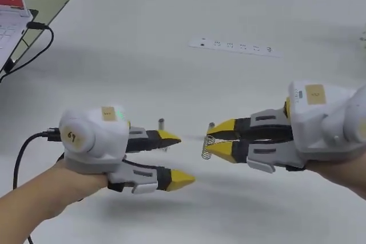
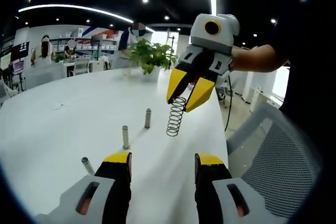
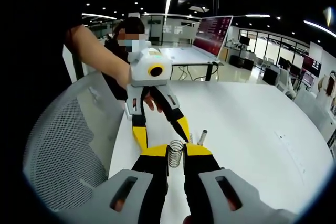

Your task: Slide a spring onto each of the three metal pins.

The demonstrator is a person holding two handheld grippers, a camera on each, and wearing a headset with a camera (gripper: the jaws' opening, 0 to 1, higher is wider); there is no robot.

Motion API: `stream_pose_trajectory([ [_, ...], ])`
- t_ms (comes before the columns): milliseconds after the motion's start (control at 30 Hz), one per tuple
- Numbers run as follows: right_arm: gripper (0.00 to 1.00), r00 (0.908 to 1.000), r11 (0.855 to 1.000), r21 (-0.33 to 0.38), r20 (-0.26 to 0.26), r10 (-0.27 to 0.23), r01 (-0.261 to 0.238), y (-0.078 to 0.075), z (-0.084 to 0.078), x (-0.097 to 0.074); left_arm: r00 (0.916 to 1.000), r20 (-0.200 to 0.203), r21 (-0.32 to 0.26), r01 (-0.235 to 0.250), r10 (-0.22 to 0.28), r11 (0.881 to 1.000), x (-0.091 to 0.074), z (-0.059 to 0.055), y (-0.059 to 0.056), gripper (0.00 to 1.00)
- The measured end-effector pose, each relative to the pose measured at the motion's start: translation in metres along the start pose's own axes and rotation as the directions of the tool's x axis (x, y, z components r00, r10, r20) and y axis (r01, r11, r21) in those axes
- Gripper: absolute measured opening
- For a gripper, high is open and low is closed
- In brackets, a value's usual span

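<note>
right gripper [image 1: 214,139]: we are pinching the top coils of one spring [image 2: 176,116] between jaws that are almost closed; the rest of it is hanging free below the tips.
left gripper [image 2: 164,158]: we are holding it wide open with nothing in it, facing the right gripper tip to tip.
pins: three are standing upright and bare on the table [image 1: 171,72] — the near pin [image 2: 86,165] just left of the left gripper's jaws, the middle pin [image 2: 125,136] ahead of them, and the far pin [image 2: 147,118] just beside the spring's lower end.
step in hand: we are judging that the first spring is being lined up over the far pin.
doing it well: we are aiming to bring the bottom coil squarely over the pin top, with the spring upright, and to lower it slowly. the loose end is likely swinging, so the left gripper could be steadying it.
around: a power strip [image 1: 234,46] is lying beyond both grippers, and a laptop [image 1: 8,4] is sitting far out past the left gripper.
in the way: nothing is lying between spring and pin — though the left gripper's jaws are sitting close to the pins and could be knocking one.
</note>
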State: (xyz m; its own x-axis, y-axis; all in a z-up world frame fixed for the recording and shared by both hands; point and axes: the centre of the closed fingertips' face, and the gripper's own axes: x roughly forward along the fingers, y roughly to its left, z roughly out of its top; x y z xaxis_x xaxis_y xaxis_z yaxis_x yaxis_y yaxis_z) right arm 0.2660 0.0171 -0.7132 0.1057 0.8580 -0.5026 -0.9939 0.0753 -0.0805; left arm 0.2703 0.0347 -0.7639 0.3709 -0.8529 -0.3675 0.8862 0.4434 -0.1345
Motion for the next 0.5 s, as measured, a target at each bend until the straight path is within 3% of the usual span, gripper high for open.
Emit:
stream_pose_trajectory([
  [167,0.08,1.0,1.0,-0.007,-0.009,-0.004,0.004,0.0,-0.003,0.002,0.9989,0.018,-0.012,-0.042,0.042,0.999,-0.008,0.001,0.008,0.51],
  [500,0.08,0.9992,1.0,-0.002,-0.03,-0.028,0.028,-0.004,-0.013,-0.001,0.9929,0.009,-0.035,-0.118,0.119,0.992,-0.023,-0.004,0.019,0.69],
])
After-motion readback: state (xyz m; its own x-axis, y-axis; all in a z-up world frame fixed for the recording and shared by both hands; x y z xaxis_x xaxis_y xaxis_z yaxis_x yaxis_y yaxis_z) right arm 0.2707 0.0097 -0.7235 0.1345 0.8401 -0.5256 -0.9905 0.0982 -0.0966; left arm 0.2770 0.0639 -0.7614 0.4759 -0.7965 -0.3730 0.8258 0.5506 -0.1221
